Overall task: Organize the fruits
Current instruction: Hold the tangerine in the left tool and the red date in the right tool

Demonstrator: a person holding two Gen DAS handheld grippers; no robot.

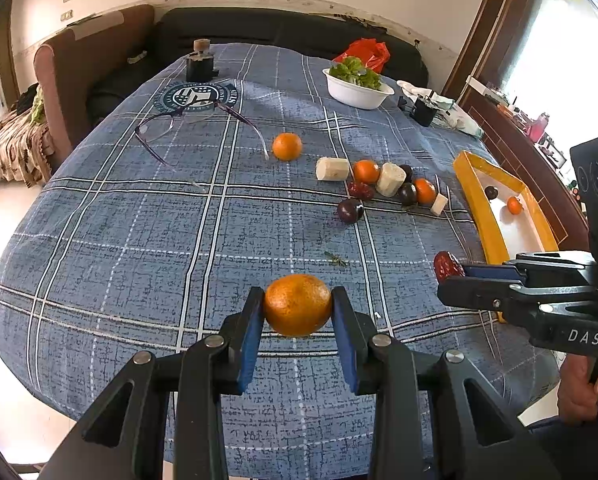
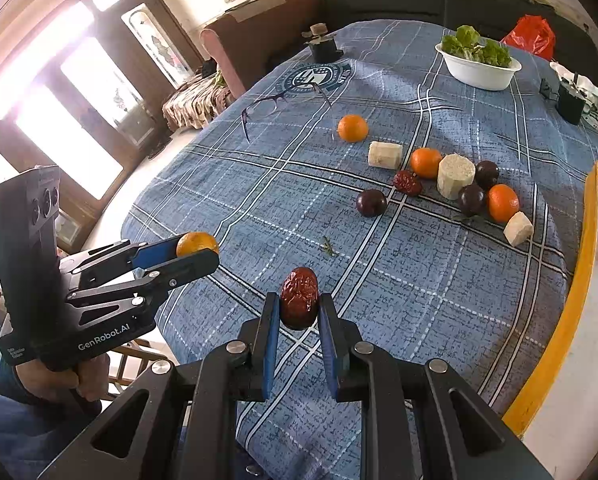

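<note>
Several fruits lie scattered on blue plaid tablecloth beside sofa.

Strong daylight floods in through the windows, blown out to white glare. The bench cloth is evenly lit, shadows soft. Fisheye bending curves the edges; dark vignette fills the corners. Focus stays sharp.

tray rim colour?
Yellow rim, white inside; the left wrist view shows it best.
</note>
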